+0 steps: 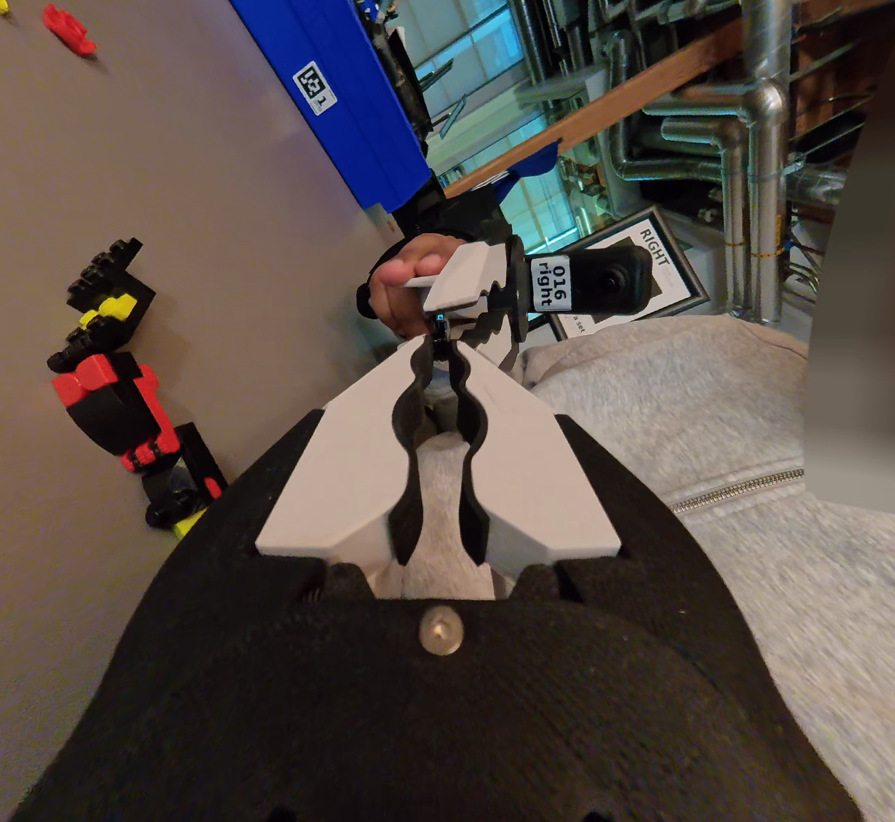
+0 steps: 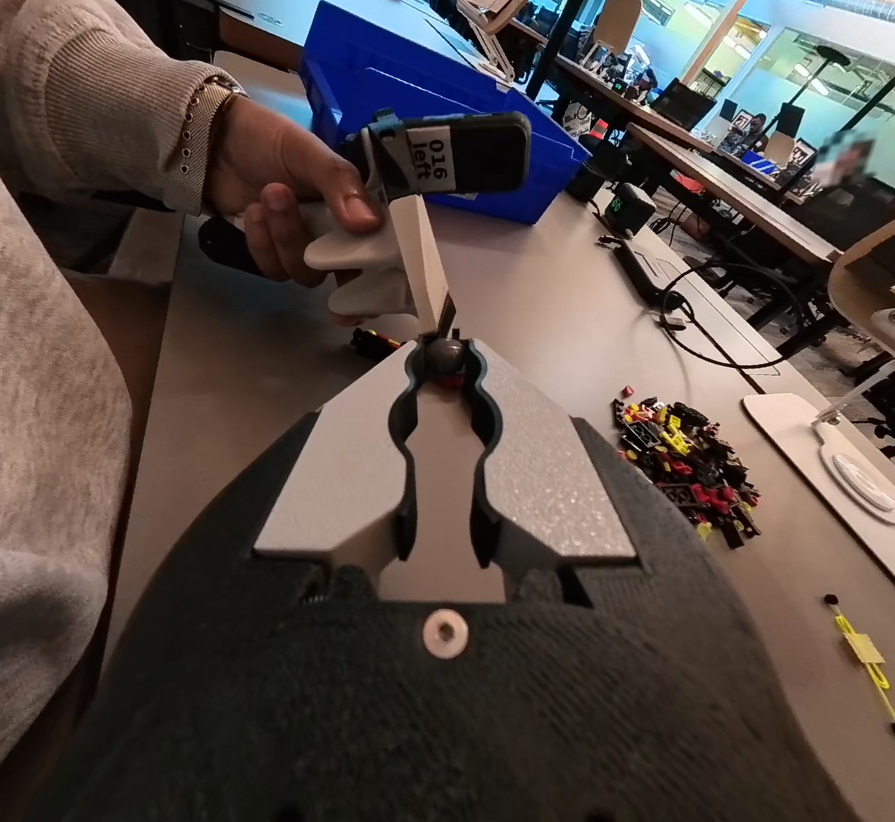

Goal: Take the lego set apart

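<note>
A small black piece [image 1: 439, 331] is held in the air between both grippers. My left gripper [image 1: 439, 347] is shut on it at the fingertips. My right gripper [image 2: 443, 349] is shut on a dark round piece [image 2: 441, 359] with red bits under it. The left gripper [image 2: 439, 320] comes down onto that piece from above. The right gripper [image 1: 457, 314] shows side-on just beyond my left fingertips. The black, red and yellow lego model [image 1: 114, 392] lies on the grey table [image 1: 203, 217] to the left, and part of it shows in the right wrist view [image 2: 375, 339].
A pile of loose black, red and yellow lego pieces [image 2: 678, 459] lies on the table to the right. A blue bin [image 2: 436, 120] stands behind. A red piece [image 1: 68, 31] lies far left. A mouse [image 2: 862, 479] on a white pad, cables and the person's grey sweatshirt [image 1: 678, 411] are close by. My two grippers' fingertips are within a few centimetres of each other.
</note>
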Demonstrator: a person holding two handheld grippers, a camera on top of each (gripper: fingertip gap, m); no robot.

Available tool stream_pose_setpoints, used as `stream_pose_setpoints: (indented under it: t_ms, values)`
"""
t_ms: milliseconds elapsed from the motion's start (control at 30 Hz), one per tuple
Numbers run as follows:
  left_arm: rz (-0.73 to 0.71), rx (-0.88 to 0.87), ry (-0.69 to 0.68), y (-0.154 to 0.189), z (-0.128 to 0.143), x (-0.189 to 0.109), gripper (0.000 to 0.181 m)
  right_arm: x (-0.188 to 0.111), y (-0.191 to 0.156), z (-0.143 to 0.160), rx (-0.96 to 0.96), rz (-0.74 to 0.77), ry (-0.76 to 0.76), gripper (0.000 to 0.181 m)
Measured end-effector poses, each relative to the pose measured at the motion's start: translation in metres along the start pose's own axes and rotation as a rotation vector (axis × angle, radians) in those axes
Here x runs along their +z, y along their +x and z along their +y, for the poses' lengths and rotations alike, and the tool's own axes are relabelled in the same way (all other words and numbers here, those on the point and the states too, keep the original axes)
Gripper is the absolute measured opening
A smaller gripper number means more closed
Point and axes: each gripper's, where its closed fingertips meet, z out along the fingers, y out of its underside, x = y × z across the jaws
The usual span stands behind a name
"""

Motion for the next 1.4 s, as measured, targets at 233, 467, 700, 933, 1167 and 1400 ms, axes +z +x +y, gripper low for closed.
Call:
stream_pose_setpoints:
  t_ms: [233, 467, 700, 933, 1167, 1400]
  values:
    - [0.015, -0.03, -0.002, -0.001, 0.0, -0.002, 0.003, -0.005, 0.003, -0.004, -0.083, 0.072, 0.053, 0.021]
    - [0.017, -0.035, -0.013, -0.001, 0.002, -0.001, 0.003, -0.007, -0.001, -0.005, -0.035, 0.009, 0.062, 0.008]
    - [0.002, -0.011, -0.032, -0.002, 0.004, -0.001, 0.003, -0.006, -0.002, -0.003, 0.029, -0.023, 0.055, 0.012]
    - [0.009, -0.019, -0.039, -0.002, 0.006, 0.0, 0.003, -0.005, -0.006, 0.001, 0.056, -0.064, 0.034, 0.017]
    - [0.037, -0.037, -0.023, 0.003, 0.003, 0.0, 0.003, -0.006, -0.002, 0.0, 0.025, -0.035, 0.035, 0.014]
    - [0.036, -0.045, -0.027, 0.001, 0.004, 0.0, 0.003, -0.006, -0.003, 0.0, 0.023, -0.051, 0.026, 0.013]
